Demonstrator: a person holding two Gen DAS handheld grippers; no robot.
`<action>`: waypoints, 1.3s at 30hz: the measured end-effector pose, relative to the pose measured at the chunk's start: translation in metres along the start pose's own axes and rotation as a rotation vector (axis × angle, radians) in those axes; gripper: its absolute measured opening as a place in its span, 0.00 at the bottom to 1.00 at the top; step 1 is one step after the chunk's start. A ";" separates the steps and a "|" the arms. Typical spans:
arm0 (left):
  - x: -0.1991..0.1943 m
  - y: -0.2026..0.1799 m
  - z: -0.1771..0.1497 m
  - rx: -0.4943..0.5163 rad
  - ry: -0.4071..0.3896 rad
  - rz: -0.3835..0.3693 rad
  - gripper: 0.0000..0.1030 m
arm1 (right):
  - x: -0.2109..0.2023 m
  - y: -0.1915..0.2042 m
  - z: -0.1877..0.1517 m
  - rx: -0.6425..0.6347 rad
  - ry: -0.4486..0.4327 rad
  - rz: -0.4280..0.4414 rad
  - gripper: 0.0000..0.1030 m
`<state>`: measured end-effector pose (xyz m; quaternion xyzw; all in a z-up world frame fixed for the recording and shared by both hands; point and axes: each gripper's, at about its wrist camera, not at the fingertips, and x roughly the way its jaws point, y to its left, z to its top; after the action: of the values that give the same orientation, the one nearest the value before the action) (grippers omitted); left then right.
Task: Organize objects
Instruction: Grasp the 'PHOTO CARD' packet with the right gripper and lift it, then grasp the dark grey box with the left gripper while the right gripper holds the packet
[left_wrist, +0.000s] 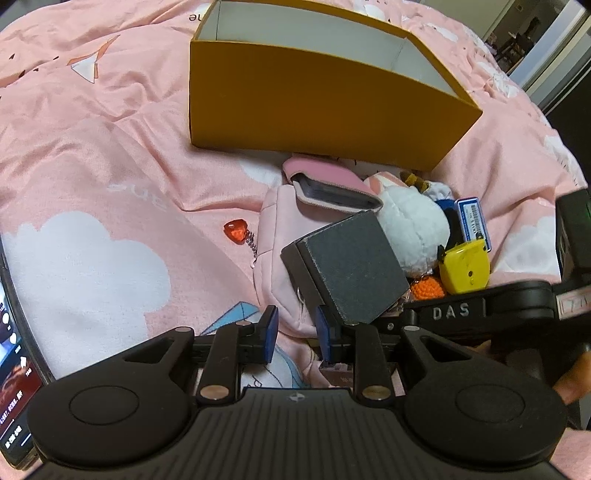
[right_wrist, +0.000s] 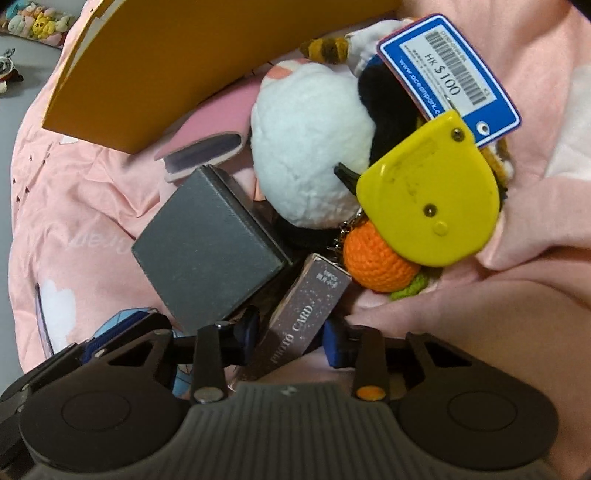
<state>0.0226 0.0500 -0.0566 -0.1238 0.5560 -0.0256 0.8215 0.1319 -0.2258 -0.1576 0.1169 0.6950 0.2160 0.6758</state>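
Your right gripper (right_wrist: 291, 338) clamps the photo-card box (right_wrist: 299, 317); your left gripper (left_wrist: 295, 334) stands narrow, nothing between its pads, beside the grey box (left_wrist: 351, 266).

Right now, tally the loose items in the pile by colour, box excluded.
Pink: 2, pouch and card sleeve
Dark grey: 1, small box
White: 1, plush
Yellow: 1, tape measure
Orange: 1, crochet ball
Blue: 1, price card
Brown: 1, photo card pack
Red: 1, heart charm
Total: 9
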 end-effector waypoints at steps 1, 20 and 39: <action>-0.001 0.001 0.000 -0.006 -0.005 -0.011 0.29 | -0.004 0.001 -0.001 -0.014 -0.009 0.005 0.35; 0.001 0.011 0.008 -0.137 -0.021 -0.150 0.52 | -0.117 0.010 -0.007 -0.206 -0.390 -0.016 0.23; 0.037 0.006 0.014 -0.115 0.071 -0.181 0.61 | -0.085 0.000 0.006 -0.226 -0.285 0.074 0.23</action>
<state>0.0490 0.0513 -0.0869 -0.2197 0.5717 -0.0722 0.7872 0.1433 -0.2634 -0.0815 0.0953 0.5590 0.2986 0.7677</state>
